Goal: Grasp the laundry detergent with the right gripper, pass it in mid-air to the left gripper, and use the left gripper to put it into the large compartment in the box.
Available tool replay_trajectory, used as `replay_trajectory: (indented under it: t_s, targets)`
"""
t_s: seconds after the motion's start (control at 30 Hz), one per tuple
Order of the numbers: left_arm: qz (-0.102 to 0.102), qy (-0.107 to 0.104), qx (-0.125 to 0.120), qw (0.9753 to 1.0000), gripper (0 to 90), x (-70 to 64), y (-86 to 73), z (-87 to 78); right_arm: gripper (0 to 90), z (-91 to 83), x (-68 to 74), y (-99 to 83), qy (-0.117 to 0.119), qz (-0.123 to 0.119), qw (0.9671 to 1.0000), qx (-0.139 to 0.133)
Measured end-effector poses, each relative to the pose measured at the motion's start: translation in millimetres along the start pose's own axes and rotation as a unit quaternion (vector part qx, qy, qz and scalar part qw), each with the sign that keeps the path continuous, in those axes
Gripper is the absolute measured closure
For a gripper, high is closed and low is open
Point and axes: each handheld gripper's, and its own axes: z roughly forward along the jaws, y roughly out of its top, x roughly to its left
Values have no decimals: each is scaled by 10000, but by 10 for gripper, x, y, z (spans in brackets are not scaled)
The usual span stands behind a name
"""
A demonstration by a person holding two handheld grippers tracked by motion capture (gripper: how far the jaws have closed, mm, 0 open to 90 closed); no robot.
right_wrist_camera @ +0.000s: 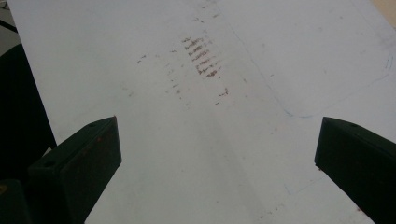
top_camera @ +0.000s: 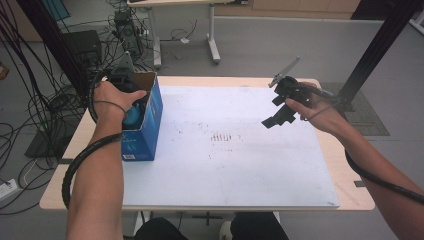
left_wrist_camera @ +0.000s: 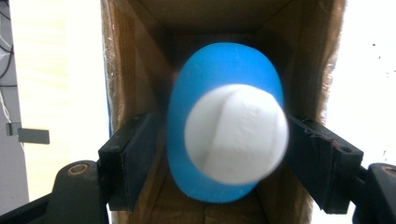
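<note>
I see one pale wooden surface, rectangular with rounded corners, and on it lies one large white sheet, smooth and flat, marked near its middle with a small patch of reddish-brown smudges in short rows. At the sheet's left edge stands one open cardboard box, blue and printed on the outside, plain brown corrugated board on the inside. Inside that box I count one blue bottle, smooth, rounded and oval in outline, topped by one white cap with a matte, slightly grainy face and a raised ridge across it. My left gripper reaches down into the box, and its two black blocky jaws stand on either side of the bottle just below the cap; they look closed against its sides, though the close view is blurred at the contact. My right gripper hangs above the right part of the sheet, well apart from the box, its two black jaws spread wide with nothing between them but bare white sheet. One dark ribbed cable trails from the left gripper along my forearm.
</note>
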Motion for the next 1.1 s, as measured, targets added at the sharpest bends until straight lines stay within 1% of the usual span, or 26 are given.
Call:
replay_trajectory:
  t_s: [0.07, 0.27, 0.4, 0.53, 0.57, 0.6, 0.67, 0.77, 0.83, 0.87, 0.97, 1.1]
  targets:
    - [34, 25, 1, 10000, 264, -6, -12, -41, 3, -1, 6, 5, 2, -14, 10000, -11]
    - [32, 79, -147, 9999, 241, 0, -50, -237, 3, -19, 17, 2, -9, 2, 10000, -32]
    - [67, 43, -283, 9996, 212, -19, -73, -373, 3, -39, 10, 12, -30, 31, 10000, -33]
    - [142, -69, -390, 9991, 181, -83, -68, -475, 3, -66, 9, 39, -65, 19, 10000, -44]
    - [172, -132, -396, 9990, 177, -109, -63, -494, 3, -74, 9, 46, -83, 30, 10000, -32]
    - [184, -146, -398, 9989, 171, -125, -59, -508, 3, -84, 4, 54, -97, 24, 9999, -36]
    - [233, -195, -497, 9983, 156, -174, -49, -547, 3, -100, 8, 66, -118, 34, 9999, -25]
    - [287, -254, -566, 9977, 139, -260, -29, -585, 3, -121, 13, 80, -146, 8, 9999, 1]
    - [370, -302, -560, 9973, 137, -335, -9, -593, 3, -130, 11, 86, -171, 15, 9999, 11]
    - [418, -290, -569, 9971, 136, -374, 1, -598, 3, -133, 7, 87, -180, 4, 9998, 17]
    - [537, -377, -619, 9959, 125, -502, 29, -608, 3, -139, -1, 81, -211, 8, 9998, 49]
    - [803, -450, -644, 9937, 116, -683, 70, -647, 3, -153, -42, 74, -239, 17, 9997, 75]
